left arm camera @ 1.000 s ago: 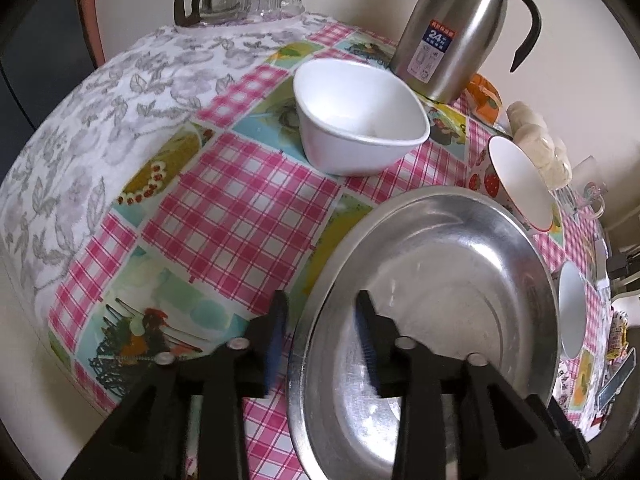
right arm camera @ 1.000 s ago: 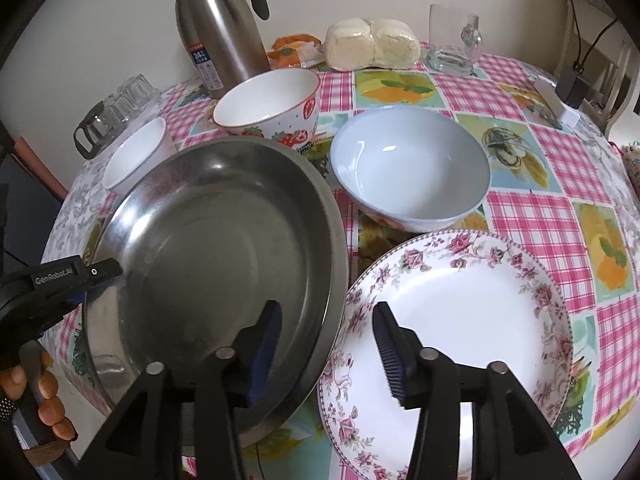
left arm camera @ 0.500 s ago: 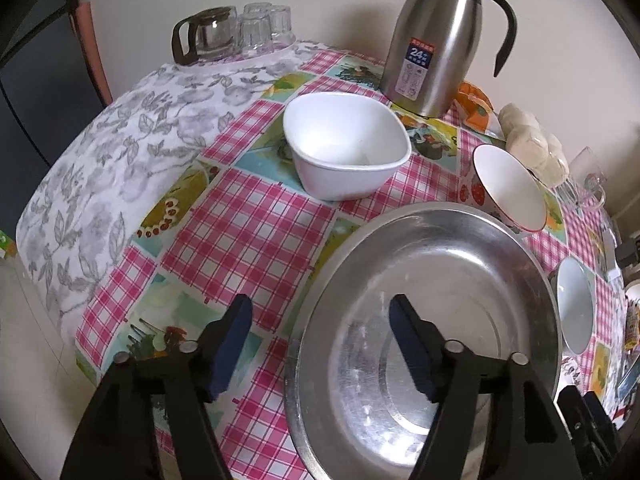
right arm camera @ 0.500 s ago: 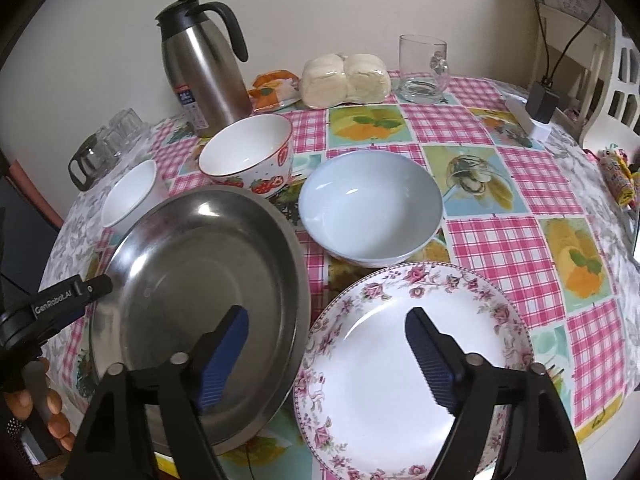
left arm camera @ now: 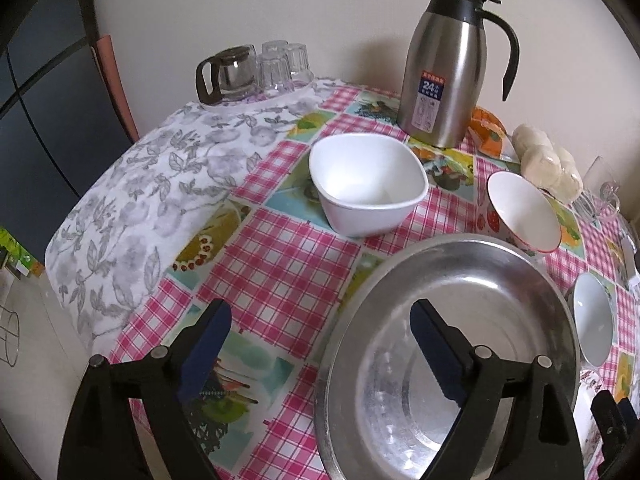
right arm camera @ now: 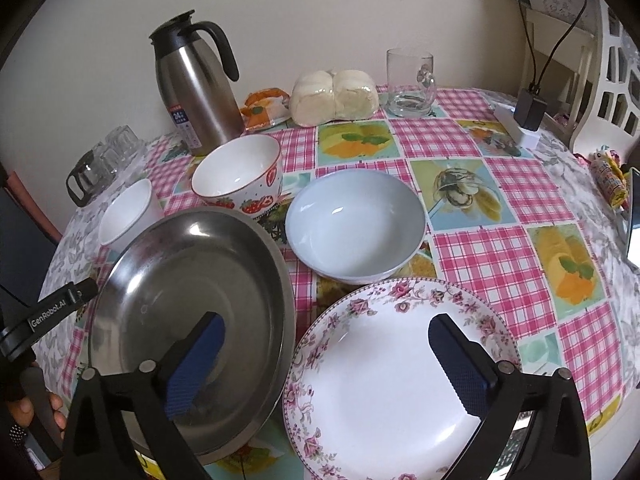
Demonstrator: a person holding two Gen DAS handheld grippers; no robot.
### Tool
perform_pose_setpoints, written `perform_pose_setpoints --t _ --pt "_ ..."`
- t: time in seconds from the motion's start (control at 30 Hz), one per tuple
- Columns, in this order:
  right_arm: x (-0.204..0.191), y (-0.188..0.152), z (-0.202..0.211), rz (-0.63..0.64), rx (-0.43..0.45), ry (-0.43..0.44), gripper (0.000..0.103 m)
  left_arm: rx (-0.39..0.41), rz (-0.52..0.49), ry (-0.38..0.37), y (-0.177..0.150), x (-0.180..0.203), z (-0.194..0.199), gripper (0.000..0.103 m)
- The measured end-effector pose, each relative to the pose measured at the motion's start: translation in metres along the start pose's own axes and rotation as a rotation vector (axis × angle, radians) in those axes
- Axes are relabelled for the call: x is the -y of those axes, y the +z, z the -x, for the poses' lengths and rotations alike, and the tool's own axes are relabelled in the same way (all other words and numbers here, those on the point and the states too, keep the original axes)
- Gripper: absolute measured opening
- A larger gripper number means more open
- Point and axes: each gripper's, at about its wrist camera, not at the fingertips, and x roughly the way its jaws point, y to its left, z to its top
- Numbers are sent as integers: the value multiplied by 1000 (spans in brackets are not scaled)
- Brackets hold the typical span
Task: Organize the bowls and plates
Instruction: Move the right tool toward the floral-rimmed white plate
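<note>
A large steel plate [left arm camera: 472,312] [right arm camera: 192,272] lies at the table's near left. My left gripper [left arm camera: 320,344] is open above its left rim, holding nothing. My right gripper [right arm camera: 326,348] is open, straddling the gap between the steel plate and a floral plate [right arm camera: 400,376]. A pale blue bowl [right arm camera: 356,224] [left arm camera: 594,320] sits behind the floral plate. A strawberry bowl [right arm camera: 238,178] [left arm camera: 520,212] and a white square bowl [left arm camera: 368,184] [right arm camera: 128,212] stand further back.
A steel thermos jug [left arm camera: 448,68] [right arm camera: 196,84], a glass pot and tumblers [left arm camera: 256,68], wrapped buns [right arm camera: 334,96], an orange packet [right arm camera: 264,110] and a glass mug [right arm camera: 410,82] line the back. A charger and cable [right arm camera: 528,112] and a white chair [right arm camera: 608,60] are far right.
Both grippers have opened wide and pulled back and up from the steel plate's rim. The steel plate now rests on the table.
</note>
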Motion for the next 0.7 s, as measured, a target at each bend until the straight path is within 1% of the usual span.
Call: perform_pose_setpoints --t 0.1,0.13,0.17,0.3,0.37,0.5,0.57,0.63,0.7 --pt "2 2 4 -6 25 11 103 41 0 -15 1 1 8 96" --pt "4 2 5 -10 32 13 103 63 -6 -23 1 3 12 101" --pt "5 3 7 -13 38 17 103 77 -11 -28 1 4 15 102" --pt "16 5 12 -32 54 30 103 141 -44 -55 0 13 28 102" --pt "25 7 16 -46 69 28 103 154 -58 -71 -1 19 33 102" --pt "47 9 26 -91 97 15 103 183 -76 -143 -5 34 47 102" --pt "59 9 30 -114 107 6 103 195 -88 -192 -8 43 55 102" --pt "71 9 36 -137 121 3 103 208 -111 -231 -11 54 64 102" --pt "81 9 42 -149 139 -23 103 221 -142 -274 -15 66 73 102"
